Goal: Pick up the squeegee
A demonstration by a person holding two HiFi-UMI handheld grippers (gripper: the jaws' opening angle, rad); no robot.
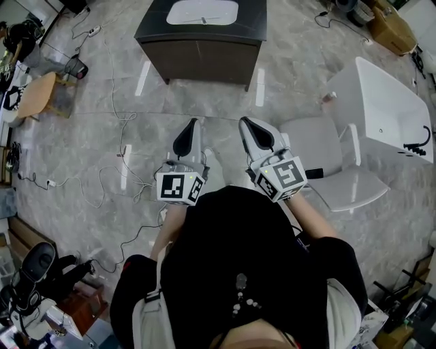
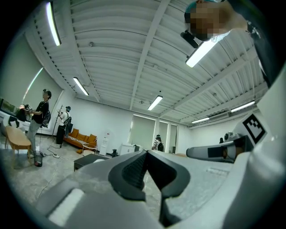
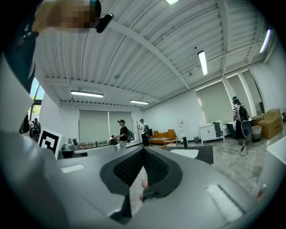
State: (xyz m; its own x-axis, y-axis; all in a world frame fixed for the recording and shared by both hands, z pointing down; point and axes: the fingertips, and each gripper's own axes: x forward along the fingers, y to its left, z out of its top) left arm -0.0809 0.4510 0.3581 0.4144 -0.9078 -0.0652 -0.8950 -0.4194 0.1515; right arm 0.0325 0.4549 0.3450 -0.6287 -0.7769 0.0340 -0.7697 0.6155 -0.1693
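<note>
Below the head camera, the left gripper (image 1: 193,123) and the right gripper (image 1: 244,121) are held side by side over a grey marble floor (image 1: 82,150), both pointing towards a dark cabinet (image 1: 201,48) with a white basin (image 1: 202,11) set in its top. Both pairs of jaws appear closed. A marker cube (image 1: 180,187) sits at the rear of the left unit, and another is on the right unit. A white bathtub (image 1: 388,102) stands to the right and loose cables (image 1: 122,143) lie on the floor to the left. The squeegee cannot be made out.

Left gripper view: the left gripper (image 2: 145,152) has its jaw tips meeting, with nothing between them. The right gripper (image 2: 214,152) shows at the right. An orange sofa (image 2: 80,138) and standing people (image 2: 42,112) are at the far wall.

Right gripper view: the right gripper (image 3: 143,149) has its jaw tips together and grips nothing. Beyond it are the cabinet basin (image 3: 185,153), the sofa (image 3: 163,134) and more people (image 3: 121,134). The squeegee is not identifiable in either gripper view.
</note>
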